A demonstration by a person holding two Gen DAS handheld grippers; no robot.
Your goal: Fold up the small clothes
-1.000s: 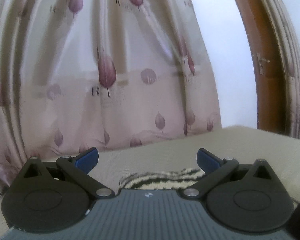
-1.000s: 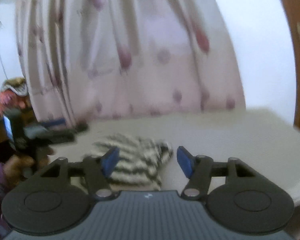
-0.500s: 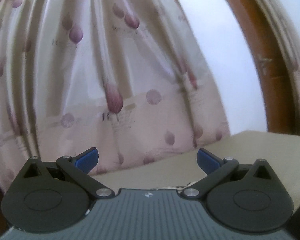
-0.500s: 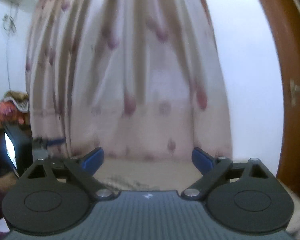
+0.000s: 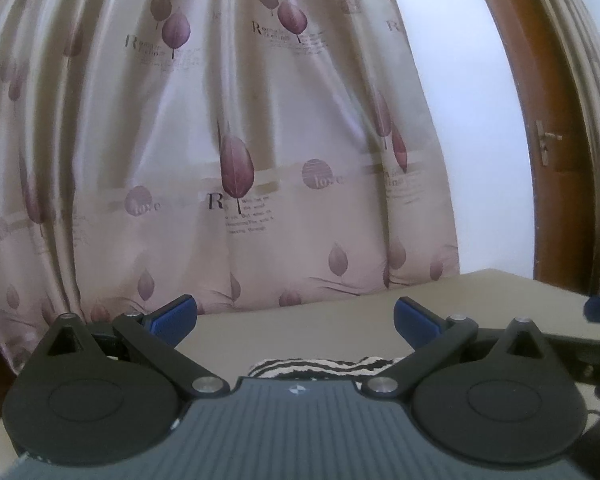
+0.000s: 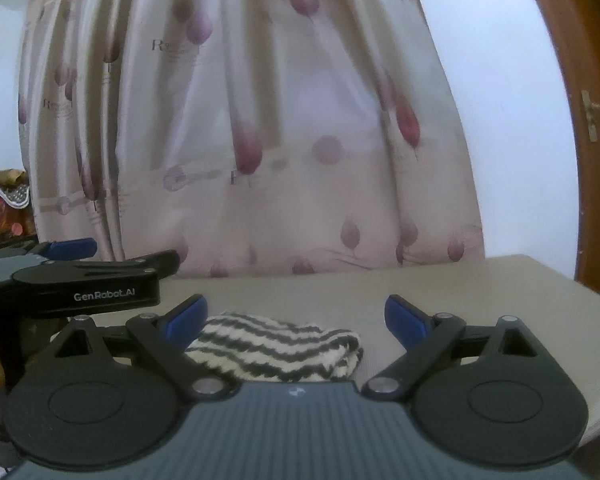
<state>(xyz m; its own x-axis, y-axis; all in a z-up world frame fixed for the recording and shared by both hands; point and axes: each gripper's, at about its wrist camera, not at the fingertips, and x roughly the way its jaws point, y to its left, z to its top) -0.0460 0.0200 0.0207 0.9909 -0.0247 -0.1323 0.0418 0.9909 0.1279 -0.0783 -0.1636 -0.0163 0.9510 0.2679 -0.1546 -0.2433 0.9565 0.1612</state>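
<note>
With both the left hand-held gripper (image 5: 295, 319) and right hand-held gripper (image 6: 296, 319) released, the folded striped cloth (image 6: 278, 350) lies on the bench (image 6: 480, 296); next likely requires regrasping an edge.

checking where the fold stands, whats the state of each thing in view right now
striped cloth: folded into a compact bundle, lying on the table, not gripped
left gripper: open, nothing between its fingers
right gripper: open, jaws have just been opening, pads clear of the cloth
table: bare apart from the cloth
curtain: drawn closed behind the table
</note>
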